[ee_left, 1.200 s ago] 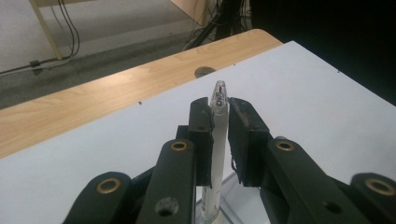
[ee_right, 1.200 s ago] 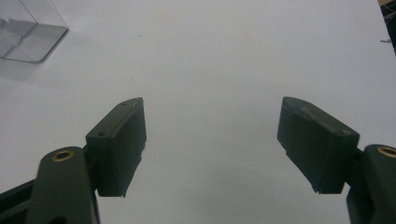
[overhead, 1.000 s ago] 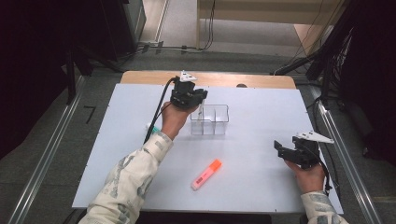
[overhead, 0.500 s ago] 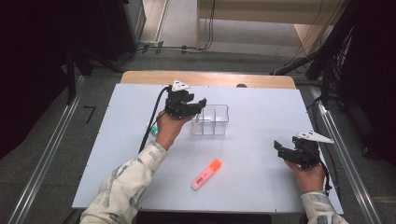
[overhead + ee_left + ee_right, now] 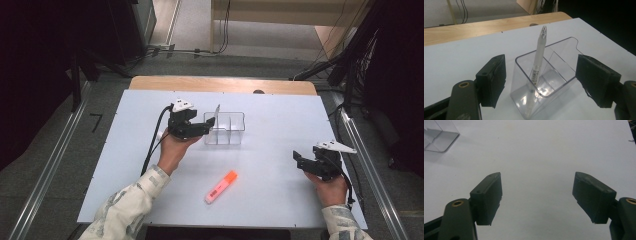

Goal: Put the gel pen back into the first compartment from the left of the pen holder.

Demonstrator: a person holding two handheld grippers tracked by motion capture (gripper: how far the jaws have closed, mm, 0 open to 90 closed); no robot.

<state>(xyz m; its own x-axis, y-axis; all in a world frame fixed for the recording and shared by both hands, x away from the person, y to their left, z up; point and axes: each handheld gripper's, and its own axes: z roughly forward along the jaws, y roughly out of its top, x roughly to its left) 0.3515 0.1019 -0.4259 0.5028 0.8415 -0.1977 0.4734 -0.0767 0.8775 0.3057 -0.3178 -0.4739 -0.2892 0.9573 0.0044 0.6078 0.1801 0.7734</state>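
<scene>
My left gripper (image 5: 209, 123) sits at the left end of the clear plastic three-compartment organiser box (image 5: 231, 131) on the white table top (image 5: 280, 120); its jaws have just been opening and now stand released, one pad on either side of the box end, neither pressing on anything. The white slim pen with a silver tip (image 5: 537, 65) stands in the nearest compartment of that box, tilted, its lower end on the compartment floor and its upper part leaning against the box wall; it rises between my open left jaws without touching them. In the high view the pen (image 5: 217, 113) shows at the left end of the box, tip up. My right gripper (image 5: 299, 159) rests low over the table near its right edge, well apart from the box; its jaws are released, with bare table between them. An orange highlighter marker (image 5: 221, 186) lies flat on the table between my two hands, nearer the front edge.
</scene>
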